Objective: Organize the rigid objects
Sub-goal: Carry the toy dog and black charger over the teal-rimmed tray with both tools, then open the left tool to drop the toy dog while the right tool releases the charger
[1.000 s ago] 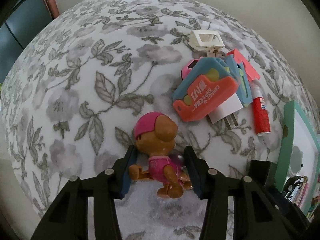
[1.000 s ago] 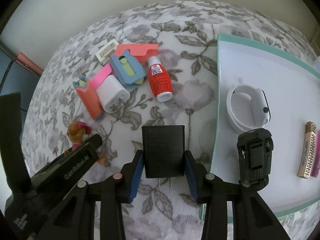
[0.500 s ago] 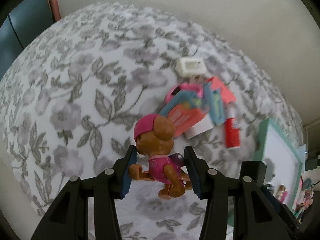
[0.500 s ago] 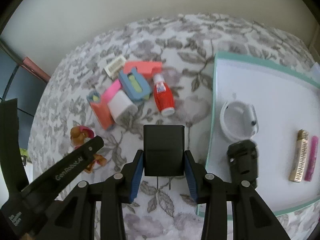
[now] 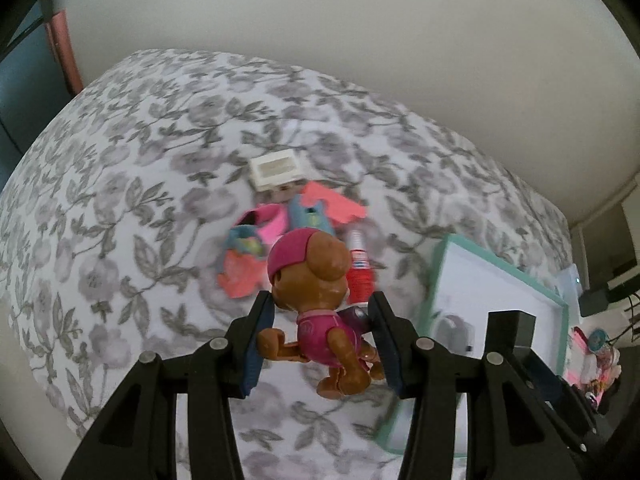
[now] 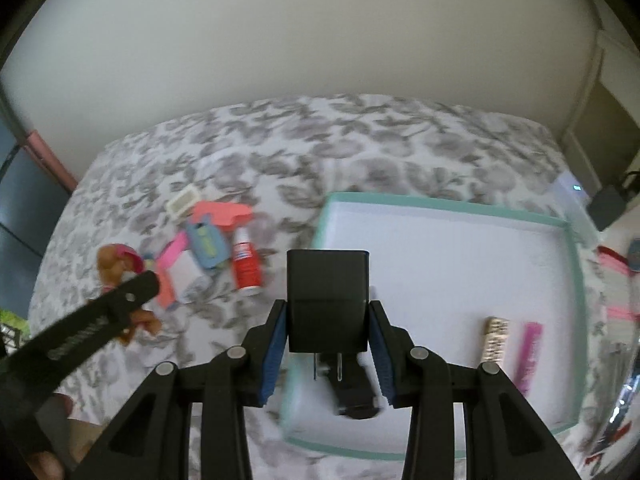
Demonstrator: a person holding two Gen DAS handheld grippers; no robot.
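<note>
My left gripper [image 5: 320,340] is shut on a brown puppy figure [image 5: 316,300] with a pink cap, held in the air above the floral cloth. My right gripper [image 6: 328,340] is shut on a black plug adapter [image 6: 328,300], prongs down, over the near left edge of the teal-rimmed white tray [image 6: 440,208]. In the tray lie a black toy car [image 6: 356,396], a beige bar [image 6: 494,338] and a pink comb [image 6: 530,346]. The puppy figure [image 6: 120,264] and the left gripper's finger [image 6: 100,320] also show at the left of the right wrist view.
A pile stays on the cloth: a white clip [image 5: 276,168], pink, blue and coral plastic holders [image 5: 308,216], a white charger [image 6: 188,276] and a red glue bottle [image 6: 246,266]. The tray [image 5: 500,268] lies to its right. A wall stands behind; clutter sits at the far right.
Both grippers have risen with their loads and swung toward the tray. The pile looks smaller and farther, and the black adapter now hangs over the tray's edge.
</note>
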